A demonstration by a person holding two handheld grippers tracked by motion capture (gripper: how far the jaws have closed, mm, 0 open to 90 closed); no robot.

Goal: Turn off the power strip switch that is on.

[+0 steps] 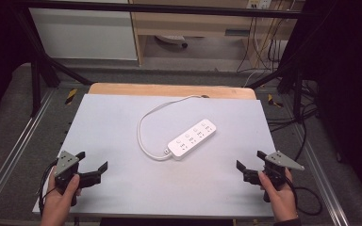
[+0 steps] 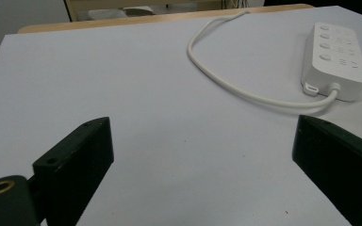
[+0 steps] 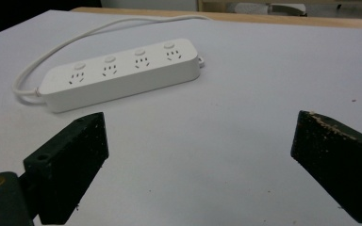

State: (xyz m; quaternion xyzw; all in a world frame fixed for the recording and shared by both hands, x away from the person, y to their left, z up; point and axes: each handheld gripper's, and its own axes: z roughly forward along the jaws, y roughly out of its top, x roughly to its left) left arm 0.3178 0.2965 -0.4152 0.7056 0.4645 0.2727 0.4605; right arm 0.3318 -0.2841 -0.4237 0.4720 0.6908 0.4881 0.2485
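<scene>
Holding my left gripper (image 1: 94, 161) at the desk's (image 1: 122, 188) seven o'clock corner, jaws spread wide and empty, I face a white power strip (image 1: 192, 139) lying near centre, its cord (image 1: 143, 127) looping toward twelve; my right gripper (image 1: 250, 161) waits at five o'clock, equally wide.
</scene>
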